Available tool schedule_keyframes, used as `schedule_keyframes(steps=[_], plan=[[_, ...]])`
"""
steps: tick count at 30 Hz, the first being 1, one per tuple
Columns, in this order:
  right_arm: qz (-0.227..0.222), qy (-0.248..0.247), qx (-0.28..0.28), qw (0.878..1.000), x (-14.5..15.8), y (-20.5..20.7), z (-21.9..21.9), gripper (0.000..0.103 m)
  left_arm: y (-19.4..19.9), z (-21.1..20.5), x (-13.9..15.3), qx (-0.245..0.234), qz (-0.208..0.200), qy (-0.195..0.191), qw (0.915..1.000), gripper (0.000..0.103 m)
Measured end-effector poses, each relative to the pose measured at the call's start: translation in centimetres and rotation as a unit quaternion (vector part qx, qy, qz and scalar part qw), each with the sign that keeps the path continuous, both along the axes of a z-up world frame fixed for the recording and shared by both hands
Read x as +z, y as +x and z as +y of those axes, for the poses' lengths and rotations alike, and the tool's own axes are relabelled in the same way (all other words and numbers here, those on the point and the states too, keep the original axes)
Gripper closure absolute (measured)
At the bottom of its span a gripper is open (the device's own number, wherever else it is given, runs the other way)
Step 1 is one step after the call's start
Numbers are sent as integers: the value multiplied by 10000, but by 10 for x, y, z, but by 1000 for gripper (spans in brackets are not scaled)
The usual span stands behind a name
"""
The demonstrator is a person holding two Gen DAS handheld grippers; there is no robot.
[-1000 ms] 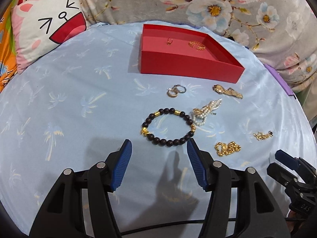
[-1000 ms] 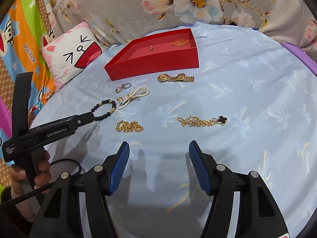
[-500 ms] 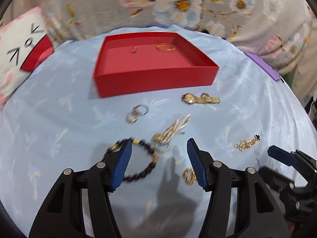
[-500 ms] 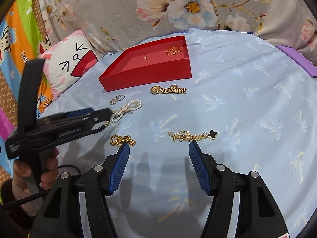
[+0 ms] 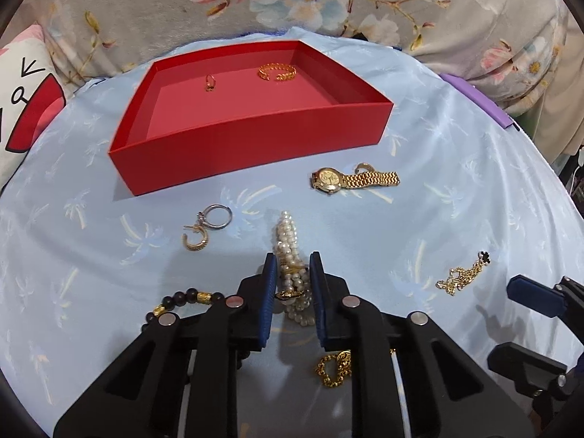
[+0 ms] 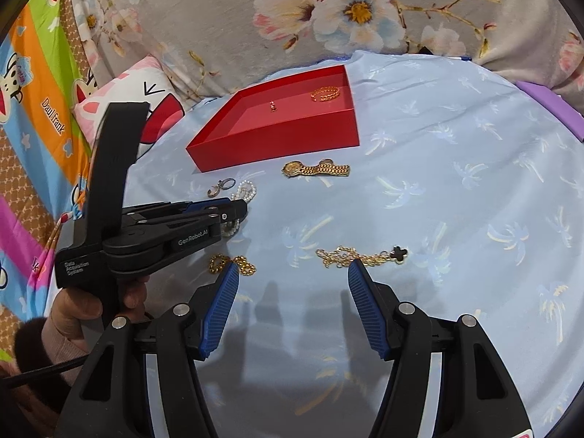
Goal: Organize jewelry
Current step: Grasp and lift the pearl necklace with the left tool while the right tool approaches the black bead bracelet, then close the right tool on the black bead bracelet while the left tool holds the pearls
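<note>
My left gripper [image 5: 292,259] is closing on a white pearl bracelet [image 5: 286,230], which lies on the blue cloth between the blue pads; both pads touch its beads. The right wrist view shows that left gripper [image 6: 237,213] low over the pearls [image 6: 246,189]. Behind stands a red box [image 5: 255,153] with a gold bangle [image 5: 277,72] and a small ring [image 5: 210,82] in it. My right gripper [image 6: 294,273] is open and holds nothing, just short of a gold chain with a black clover [image 6: 361,255].
Loose on the cloth lie a gold watch [image 5: 350,180], a silver ring [image 5: 217,215], a gold hoop earring [image 5: 197,241], a black bead bracelet [image 5: 182,299] and a bunched gold chain [image 5: 334,367]. A cartoon pillow [image 6: 124,102] sits at the left, floral fabric behind.
The left gripper has moved from the black bead bracelet over to the pearl bracelet and narrowed its jaws around it. The right gripper has stayed open and nearly still.
</note>
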State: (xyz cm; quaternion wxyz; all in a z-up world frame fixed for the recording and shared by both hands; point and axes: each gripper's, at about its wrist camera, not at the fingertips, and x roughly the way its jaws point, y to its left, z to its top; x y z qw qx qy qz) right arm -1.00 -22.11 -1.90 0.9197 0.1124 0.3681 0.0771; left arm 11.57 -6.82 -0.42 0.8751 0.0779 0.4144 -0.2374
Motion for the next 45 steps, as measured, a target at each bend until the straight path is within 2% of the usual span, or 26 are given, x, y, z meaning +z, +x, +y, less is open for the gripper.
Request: schedule_keyframes(steps=[2,4,5,7,10,14,16,17,18,20,22,26,28,30,34,38,42,45], plan=[[13,31,77,10000,1,3,6,41,-5,13,11,136,-89,-177,9997,88],[14,32,213,9998,3,6,15,42,-9,31,25,324,-162,-379,9986,95],[14,20,315,9995,4,9,22,42,-11,42,31,446,-192,-456,9978,103],[38,-15,530,9986,5,16,38,42,-15,67,43,701,-252,-621,9953,103],[133,-71,788,9968,1,27,61,48,-20,98,52,1031,-317,-709,9916,103],[287,-67,1025,9943,-4,44,86,54,-19,122,50,1216,-217,-715,9898,103],[256,-70,1044,9942,-3,45,91,54,-15,122,46,1156,-130,-668,9910,101],[241,-75,1028,9944,-2,44,91,54,-14,120,45,1076,-113,-653,9920,94],[223,-90,1003,9947,-2,42,90,54,-13,116,44,973,-97,-640,9932,80],[214,-161,896,9956,-2,38,87,54,-11,102,41,739,-106,-600,9954,67],[222,-166,797,9964,-2,35,80,54,-10,83,35,490,-81,-488,9976,67],[242,-149,665,9974,-1,31,65,54,-6,62,14,348,154,-265,9989,68],[236,-135,640,9976,-1,31,63,54,-4,58,4,332,300,-214,9988,73],[224,-119,632,9977,-1,32,61,54,-4,55,-3,327,369,-183,9986,86],[235,-96,669,9974,-3,35,61,54,-6,57,-4,320,333,-220,9987,88],[243,-125,758,9967,0,39,68,54,-8,74,11,500,178,-492,9974,89],[255,-191,963,9948,1,49,84,54,-13,108,42,811,-137,-772,9936,89],[352,-202,1159,9924,-3,60,100,54,-15,133,55,1026,-254,-824,9910,89]])
